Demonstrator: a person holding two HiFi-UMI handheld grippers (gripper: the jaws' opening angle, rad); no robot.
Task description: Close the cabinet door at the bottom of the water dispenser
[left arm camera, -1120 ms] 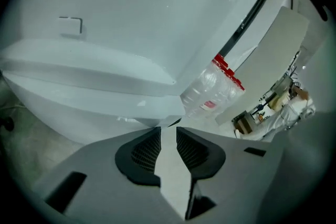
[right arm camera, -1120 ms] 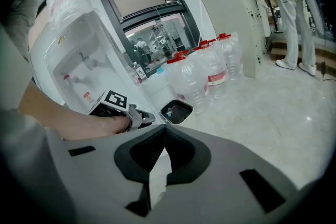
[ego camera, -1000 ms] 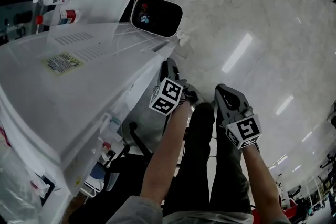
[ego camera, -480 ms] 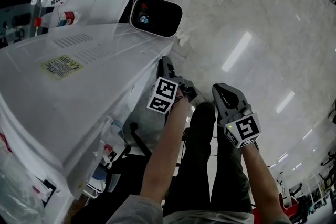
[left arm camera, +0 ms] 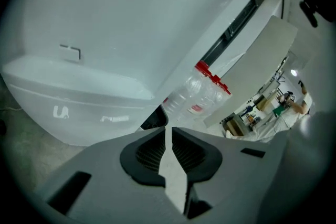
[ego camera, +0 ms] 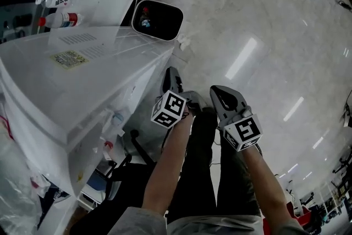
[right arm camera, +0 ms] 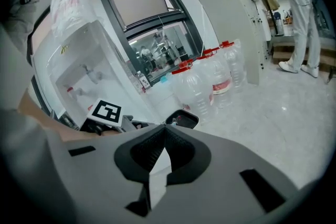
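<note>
Left tongs (left arm camera: 168, 131), jaws just drawn in to a thin slit with nothing between them, hang beside right tongs (right arm camera: 164, 128), whose jaws meet at the tips, empty. Both sit slightly higher than a second ago. The cabinet door (ego camera: 142, 100) is on the lower front of the water dispenser (ego camera: 82, 80), just left of the left tongs; whether it is fully shut cannot be told. Beyond stand a bin (ego camera: 157, 19) and clear bottles (left arm camera: 202, 89).
</note>
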